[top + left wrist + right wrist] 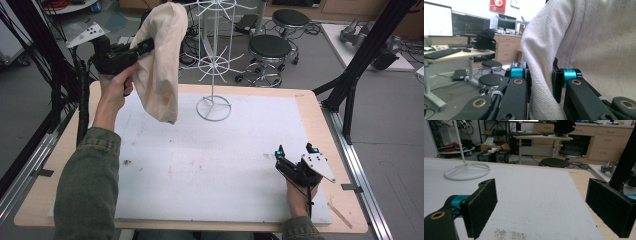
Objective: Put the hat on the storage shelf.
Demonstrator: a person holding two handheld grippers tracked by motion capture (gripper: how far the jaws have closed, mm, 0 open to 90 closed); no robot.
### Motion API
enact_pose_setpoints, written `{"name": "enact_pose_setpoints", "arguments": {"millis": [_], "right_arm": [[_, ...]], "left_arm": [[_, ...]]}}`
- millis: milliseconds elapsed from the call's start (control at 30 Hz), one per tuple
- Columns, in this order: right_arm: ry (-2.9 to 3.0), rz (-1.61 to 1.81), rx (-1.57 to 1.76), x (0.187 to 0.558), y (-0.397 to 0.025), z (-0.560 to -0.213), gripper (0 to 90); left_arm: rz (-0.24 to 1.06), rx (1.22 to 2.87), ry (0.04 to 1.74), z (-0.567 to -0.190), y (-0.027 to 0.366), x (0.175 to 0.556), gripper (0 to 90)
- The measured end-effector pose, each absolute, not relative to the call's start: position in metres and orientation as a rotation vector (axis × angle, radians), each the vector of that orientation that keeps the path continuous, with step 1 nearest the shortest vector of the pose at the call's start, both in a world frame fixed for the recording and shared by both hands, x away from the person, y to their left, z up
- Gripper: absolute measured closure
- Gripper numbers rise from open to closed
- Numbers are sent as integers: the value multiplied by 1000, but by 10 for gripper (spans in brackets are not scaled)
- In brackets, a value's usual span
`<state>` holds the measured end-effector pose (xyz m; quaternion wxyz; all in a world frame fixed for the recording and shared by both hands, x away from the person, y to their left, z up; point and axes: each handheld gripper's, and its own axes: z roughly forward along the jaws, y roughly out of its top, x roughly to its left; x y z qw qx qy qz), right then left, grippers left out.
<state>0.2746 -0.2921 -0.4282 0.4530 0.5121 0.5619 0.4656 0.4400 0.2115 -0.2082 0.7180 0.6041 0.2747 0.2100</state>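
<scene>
A cream cloth hat [161, 60] hangs in the air over the table's far left, beside a white wire display rack [214, 55]. My left gripper [145, 47] is shut on the hat's edge; in the left gripper view the cloth [584, 45] is pinched between the black jaws of that gripper [541, 80]. My right gripper [296, 149] rests low at the table's near right, open, with nothing between its pads [482, 205]. The rack's round base [467, 171] stands on the white mat to the far left of the right gripper view.
A white mat [210, 160] covers the wooden table [320, 130]. Black stools [270, 47] stand on the floor beyond the far edge. Black frame posts [360, 55] rise at the right, cables at the left. Desks with monitors [439, 22] stand farther back.
</scene>
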Motion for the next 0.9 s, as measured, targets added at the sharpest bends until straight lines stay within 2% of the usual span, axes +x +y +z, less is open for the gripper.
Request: {"name": "enact_pose_setpoints", "arguments": {"millis": [567,900], "right_arm": [[1405,1145,1252,273,-292,-428,93],[1404,1148,1250,271,-294,-428,93]], "left_arm": [[525,1318,604,-155,157,474,803],[593,1309,673,-151,140,486,803]]}}
